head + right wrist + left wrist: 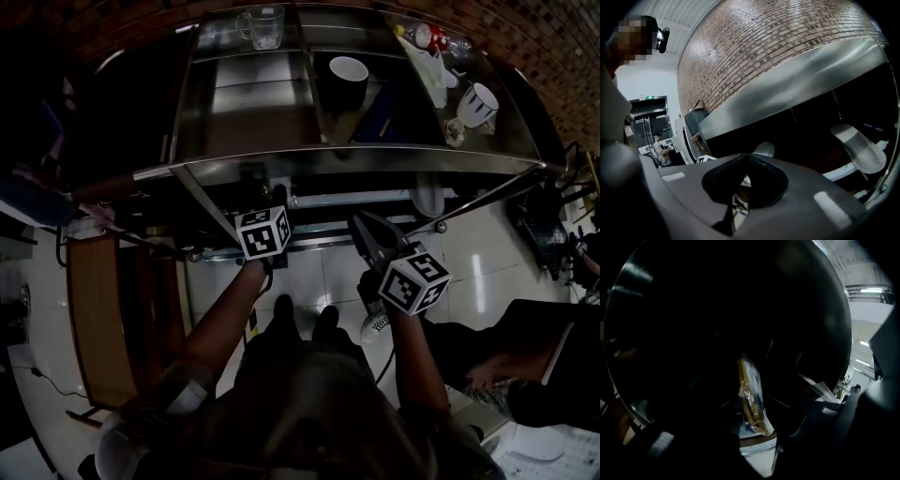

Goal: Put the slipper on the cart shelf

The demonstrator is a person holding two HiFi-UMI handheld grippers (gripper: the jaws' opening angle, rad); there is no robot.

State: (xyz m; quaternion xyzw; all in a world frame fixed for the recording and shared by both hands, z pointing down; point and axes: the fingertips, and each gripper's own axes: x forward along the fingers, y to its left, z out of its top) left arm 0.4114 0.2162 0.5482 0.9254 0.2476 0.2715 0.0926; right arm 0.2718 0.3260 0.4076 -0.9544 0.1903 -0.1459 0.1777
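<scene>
**Steel cart [375, 161] — tan slipper [751, 397] under its top shelf, left claw [758, 444] open around it**

From the head view we look down on the cart, with both claws reaching in below the top shelf. On top sit a glass jug [262, 26], a black mug [348, 80] and a white patterned mug [478, 101], well apart from each other. Pale tiled floor [319, 272] shows under the cart.

The left gripper view is very dark. The jaws of the left claw stand apart. The tan slipper, wrapped in clear crinkled film, stands on edge between them, nearly upright. Its lower end sits by a brown strip with pale floor beyond. We see no pad pressing on it, so we read the claw as open around it. We can't tell whether the slipper rests on a shelf surface or leans on something, because that part is lost in the dark.

The right claw [748, 157] has its jaws closed together with nothing between them — only a dark diamond-shaped hollow behind the tips. It points at the cart's shaded underside, with a brick wall [778, 61] above the steel edge. Off to its right a white slipper [858, 147] with a dotted sole leans tilted against a pale rail, apart from the claw.

Both marker cubes are readable in the head view, the right one lower in frame.
</scene>
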